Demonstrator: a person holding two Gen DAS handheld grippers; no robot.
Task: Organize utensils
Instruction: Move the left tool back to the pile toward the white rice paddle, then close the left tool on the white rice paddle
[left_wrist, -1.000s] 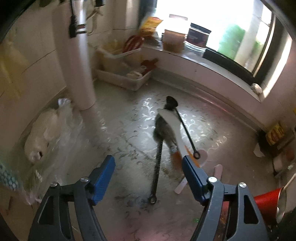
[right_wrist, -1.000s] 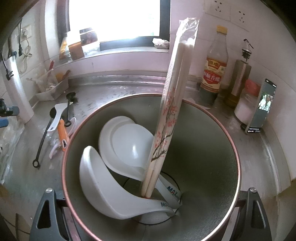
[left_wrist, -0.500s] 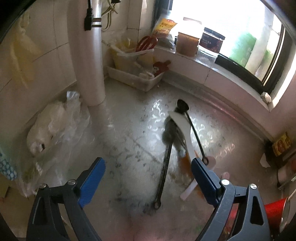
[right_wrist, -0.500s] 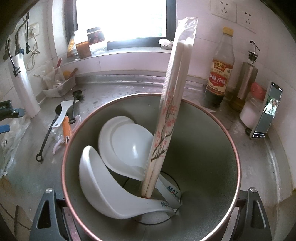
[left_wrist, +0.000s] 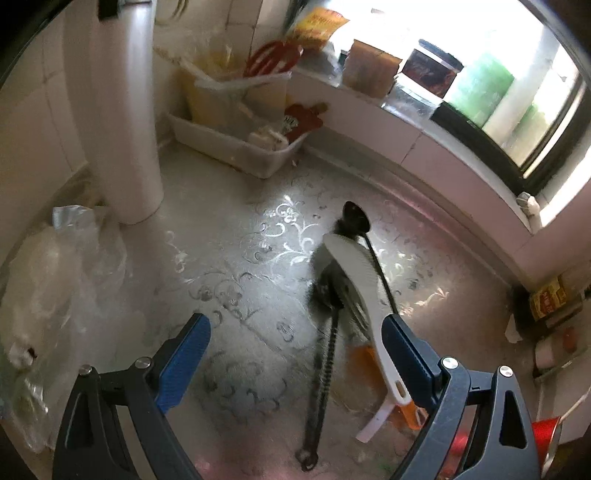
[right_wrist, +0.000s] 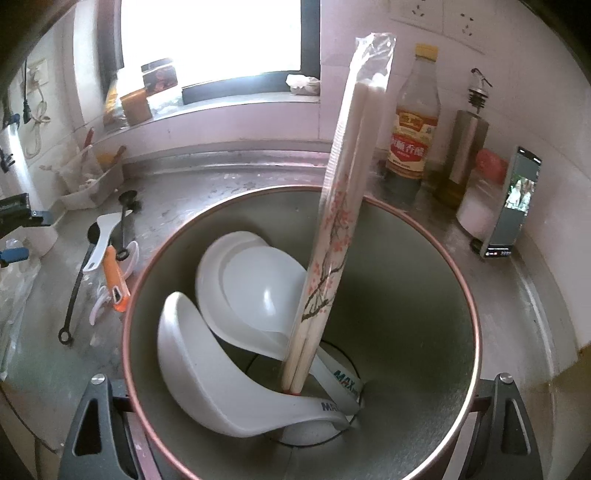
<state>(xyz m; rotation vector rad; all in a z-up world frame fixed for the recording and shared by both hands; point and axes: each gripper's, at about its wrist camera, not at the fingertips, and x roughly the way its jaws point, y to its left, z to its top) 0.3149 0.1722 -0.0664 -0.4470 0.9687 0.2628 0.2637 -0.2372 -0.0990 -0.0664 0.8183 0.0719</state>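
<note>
L tongs (left_wrist: 295, 354) opened wider, moved in on utensil pile (left_wrist: 354, 295); black ladle (left_wrist: 325, 354) lies lengthwise between pads, handle toward cam, nothing gripped. R tongs (right_wrist: 295, 398) clamp steel pot (right_wrist: 424, 295), farther off.

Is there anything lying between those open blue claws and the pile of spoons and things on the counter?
Nothing visible blocks it. The left gripper is open above bare counter, and the black ladle, white rice paddle and orange-handled tool lie loose just ahead, overlapping one another.
</note>
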